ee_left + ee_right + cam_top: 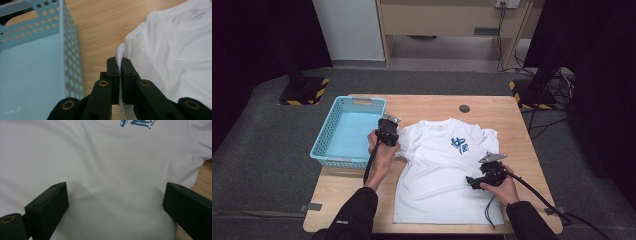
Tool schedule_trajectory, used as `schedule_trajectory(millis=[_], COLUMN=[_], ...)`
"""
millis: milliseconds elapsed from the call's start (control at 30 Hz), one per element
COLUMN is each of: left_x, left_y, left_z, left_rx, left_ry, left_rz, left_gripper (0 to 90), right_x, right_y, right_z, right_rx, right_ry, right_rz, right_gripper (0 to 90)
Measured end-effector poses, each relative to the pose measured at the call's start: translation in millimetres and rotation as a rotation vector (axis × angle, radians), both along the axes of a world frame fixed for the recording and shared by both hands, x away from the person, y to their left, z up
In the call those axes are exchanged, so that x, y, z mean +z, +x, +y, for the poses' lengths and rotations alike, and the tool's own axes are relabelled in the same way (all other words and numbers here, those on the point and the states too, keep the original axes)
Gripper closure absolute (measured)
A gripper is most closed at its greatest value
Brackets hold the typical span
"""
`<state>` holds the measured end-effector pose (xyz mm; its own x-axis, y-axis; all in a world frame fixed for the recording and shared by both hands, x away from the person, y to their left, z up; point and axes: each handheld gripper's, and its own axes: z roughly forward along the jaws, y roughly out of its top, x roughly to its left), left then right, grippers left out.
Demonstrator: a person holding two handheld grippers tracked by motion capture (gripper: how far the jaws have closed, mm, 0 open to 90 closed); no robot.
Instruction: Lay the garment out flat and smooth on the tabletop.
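High view: fixed above the near table [432, 102] edge, facing forward and down. Left gripper view: close, between basket [30, 75] and white T-shirt [175, 55] sleeve. Right gripper view: close over T-shirt front. All share the T-shirt.

We see a white T-shirt [437, 175] with a blue chest print lying flat, front up, on the surface. Its left sleeve [125, 53] edge is pinched and lifted slightly

T-shirt [437, 170]: white, blue print on chest
Basket [324, 134]: light blue, perforated walls
Worktop [507, 112]: light wood grain
Tongs [119, 72]: black
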<state>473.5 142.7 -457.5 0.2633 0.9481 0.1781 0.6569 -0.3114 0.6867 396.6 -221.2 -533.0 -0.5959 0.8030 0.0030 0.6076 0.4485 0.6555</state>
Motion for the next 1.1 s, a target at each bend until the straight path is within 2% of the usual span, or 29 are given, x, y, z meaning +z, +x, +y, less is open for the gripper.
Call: schedule_trajectory(millis=[33,100,167,233,267,333,433,500,567,700,833,900,1033,1100], left_x=[-1.6,-4.3,-6.8,-9.6,-11.7,-17.7,-30.0,-38.7,-46.0,-55.9,-64.7,-67.5,-74.4,-75.9], left_y=[0.2,-0.4,-1.1,-1.0,-0.4,2.0,8.2,12.8,17.1,26.0,33.8,36.7,42.8,44.0], left_z=[2.1,4.0,3.0,0.4,-1.0,-3.5,-8.4,-11.5,-13.8,-15.3,-9.8,-7.4,-5.1,-6.0], left_rx=[0.017,0.028,0.015,-0.015,-0.031,-0.080,-0.102,-0.108,-0.105,-0.095,-0.063,-0.057,-0.054,-0.051], left_ry=[0.007,0.007,-0.006,-0.036,-0.062,-0.140,-0.181,-0.183,-0.197,-0.205,-0.243,-0.243,-0.212,-0.204], left_rz=[0.002,-0.021,-0.028,-0.027,-0.017,0.006,0.057,0.077,0.093,0.089,0.090,0.061,-0.010,-0.024], left_gripper=[85.4,75.1,69.8,65.9,64.7,61.9,58.8,55.9,53.3,51.3,50.0,49.6,46.8,43.3], right_x=[0.0,0.0,-0.1,-0.1,-0.1,-0.1,-0.1,-0.1,-0.1,-0.1,-0.1,-0.1,-0.1,-0.2], right_y=[0.1,0.0,0.0,0.0,0.0,0.0,0.0,0.0,0.1,0.1,0.1,0.3,0.3,0.3], right_z=[0.0,0.0,0.0,0.0,0.0,0.1,0.0,0.0,0.0,-0.1,-0.1,-0.1,-0.2,-0.2], right_rx=[0.000,0.000,0.000,0.000,0.000,0.000,0.000,0.000,0.001,0.002,0.002,0.004,0.005,0.004], right_ry=[0.000,0.001,0.001,0.001,0.001,0.001,0.000,0.000,0.000,0.000,0.001,0.001,0.001,0.002], right_rz=[-0.001,0.000,-0.001,-0.001,-0.001,-0.001,-0.002,-0.002,-0.002,-0.002,-0.001,-0.001,-0.001,-0.001], right_gripper=[6.3,6.3,6.3,6.3,6.3,6.3,6.3,6.3,6.3,6.3,6.3,6.3,6.2,6.2])
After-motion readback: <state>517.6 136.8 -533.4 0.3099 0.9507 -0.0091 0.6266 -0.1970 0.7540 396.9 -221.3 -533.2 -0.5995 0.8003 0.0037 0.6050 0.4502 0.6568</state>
